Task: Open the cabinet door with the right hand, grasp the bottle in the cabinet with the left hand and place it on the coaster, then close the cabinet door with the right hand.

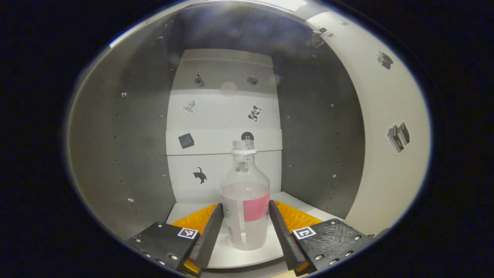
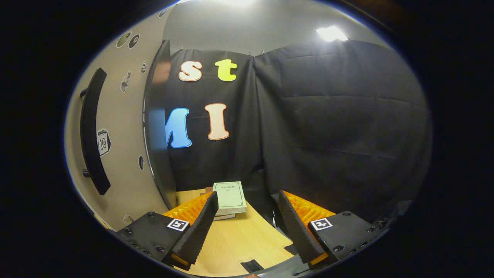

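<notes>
A clear bottle (image 1: 245,181) with a white neck ring and a pink label stands upright on the white cabinet floor (image 1: 227,255), inside the open cabinet. My left gripper (image 1: 246,203) reaches into the cabinet, and both of its fingers lie against the bottle's lower sides. In the left gripper view the open cabinet door (image 1: 386,154) swings out on the right. In the right gripper view the same door (image 2: 119,154) is at the left, with its long black handle (image 2: 90,131). My right gripper (image 2: 247,193) hangs open over the wooden table (image 2: 239,239), away from the handle, with nothing between its fingers.
Grey side walls (image 1: 115,154) close in on both sides of the bottle, and a white back panel (image 1: 224,116) with stickers stands behind it. A pale green book (image 2: 229,197) lies on another book at the table's far edge. A small dark object (image 2: 251,265) sits near the table's front.
</notes>
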`<state>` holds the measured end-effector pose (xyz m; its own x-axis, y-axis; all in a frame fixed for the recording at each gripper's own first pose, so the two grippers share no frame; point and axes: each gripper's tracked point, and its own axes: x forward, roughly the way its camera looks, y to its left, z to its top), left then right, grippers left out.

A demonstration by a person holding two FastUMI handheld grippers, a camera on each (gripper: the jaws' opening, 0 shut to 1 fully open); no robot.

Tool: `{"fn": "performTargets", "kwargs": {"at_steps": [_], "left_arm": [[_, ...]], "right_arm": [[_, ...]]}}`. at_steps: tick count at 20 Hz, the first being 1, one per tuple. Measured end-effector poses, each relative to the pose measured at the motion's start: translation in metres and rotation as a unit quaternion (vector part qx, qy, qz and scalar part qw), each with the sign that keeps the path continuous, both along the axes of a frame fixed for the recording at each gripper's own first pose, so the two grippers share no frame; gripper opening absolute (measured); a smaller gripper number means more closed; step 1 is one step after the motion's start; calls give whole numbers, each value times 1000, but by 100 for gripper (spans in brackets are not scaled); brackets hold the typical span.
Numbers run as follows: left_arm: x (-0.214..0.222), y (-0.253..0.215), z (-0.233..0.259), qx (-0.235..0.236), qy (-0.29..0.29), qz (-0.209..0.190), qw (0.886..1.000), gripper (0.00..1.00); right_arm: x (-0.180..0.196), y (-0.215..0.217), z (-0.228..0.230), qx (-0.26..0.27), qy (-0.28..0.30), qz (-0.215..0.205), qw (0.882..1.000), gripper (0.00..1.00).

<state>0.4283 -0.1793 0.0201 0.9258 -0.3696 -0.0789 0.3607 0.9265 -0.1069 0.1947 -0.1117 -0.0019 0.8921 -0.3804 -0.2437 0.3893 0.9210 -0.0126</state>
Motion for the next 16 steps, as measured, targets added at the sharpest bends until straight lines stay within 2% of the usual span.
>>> {"fn": "performTargets", "kwargs": {"at_steps": [8, 9, 10, 11, 15, 16], "left_arm": [[2, -2, -2, 8, 7, -5, 1000, 71], [0, -1, -3, 9, 9, -4, 1000, 71], [-2, -1, -2, 6, 9, -2, 1000, 71], [-4, 0, -1, 1, 10, -2, 1000, 75], [-19, 3, 10, -17, 2, -3, 1000, 73], [-23, 4, 13, -18, 0, -3, 1000, 73]], "right_arm": [[0, -4, -6, 17, 5, -1, 1000, 98], [-1, -5, -7, 17, 5, 0, 1000, 94], [-3, -5, -6, 17, 5, 0, 1000, 94], [-4, -6, -7, 17, 5, 1, 1000, 98], [-9, -9, -5, 20, 4, 3, 1000, 98], [-9, -9, -4, 21, 3, 5, 1000, 94]]}}
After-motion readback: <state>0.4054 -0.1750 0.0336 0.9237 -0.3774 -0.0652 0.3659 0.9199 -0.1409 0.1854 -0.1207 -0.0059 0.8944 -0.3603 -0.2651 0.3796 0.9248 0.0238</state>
